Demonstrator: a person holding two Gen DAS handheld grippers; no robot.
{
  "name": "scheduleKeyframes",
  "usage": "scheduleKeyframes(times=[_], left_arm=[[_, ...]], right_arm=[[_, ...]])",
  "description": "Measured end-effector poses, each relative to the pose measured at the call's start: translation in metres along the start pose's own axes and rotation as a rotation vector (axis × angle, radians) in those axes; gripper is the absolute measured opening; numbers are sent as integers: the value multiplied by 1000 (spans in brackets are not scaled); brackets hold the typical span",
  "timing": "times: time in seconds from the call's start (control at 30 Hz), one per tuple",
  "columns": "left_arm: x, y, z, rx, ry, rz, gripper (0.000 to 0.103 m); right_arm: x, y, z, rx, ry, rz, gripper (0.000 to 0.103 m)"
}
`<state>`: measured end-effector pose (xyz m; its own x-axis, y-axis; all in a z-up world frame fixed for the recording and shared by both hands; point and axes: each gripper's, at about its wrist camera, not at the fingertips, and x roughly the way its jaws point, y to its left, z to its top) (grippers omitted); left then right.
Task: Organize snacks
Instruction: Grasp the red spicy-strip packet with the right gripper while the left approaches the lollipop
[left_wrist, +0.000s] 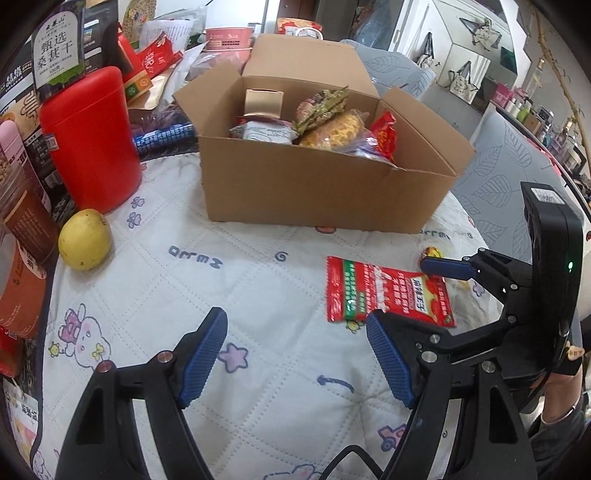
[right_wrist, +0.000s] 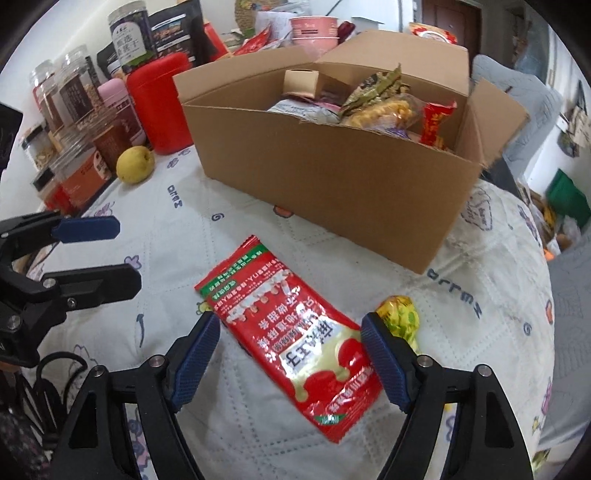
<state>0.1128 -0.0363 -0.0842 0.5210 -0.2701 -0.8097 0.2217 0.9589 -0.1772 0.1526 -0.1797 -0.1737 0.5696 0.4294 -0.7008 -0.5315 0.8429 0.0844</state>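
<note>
A red snack packet lies flat on the white quilted cloth in front of an open cardboard box that holds several snacks. My right gripper is open and straddles the packet, its blue pads apart from it on both sides. A small yellow-green wrapped candy lies just beyond the right pad. My left gripper is open over bare cloth to the left of the packet, with nothing between its fingers.
A yellow fruit and a red canister stand left of the box. Jars and snack bags crowd the left and back. The cloth drops away at the right edge.
</note>
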Motion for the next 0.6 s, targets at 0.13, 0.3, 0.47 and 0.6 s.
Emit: scheduleKeyframes(times=[0.13, 0.3, 0.47, 0.6], left_arm=[[0, 10, 5, -21, -10, 16, 78], [3, 19, 7, -46, -7, 29, 78], [1, 23, 6, -64, -6, 28, 78], [-6, 20, 7, -57, -20, 31, 78]], right_arm=[[15, 2, 7, -67, 55, 23, 86], [24, 11, 9, -160, 76, 10, 91], [16, 14, 10, -159, 64, 4, 57], [2, 13, 7, -98, 39, 52, 52]])
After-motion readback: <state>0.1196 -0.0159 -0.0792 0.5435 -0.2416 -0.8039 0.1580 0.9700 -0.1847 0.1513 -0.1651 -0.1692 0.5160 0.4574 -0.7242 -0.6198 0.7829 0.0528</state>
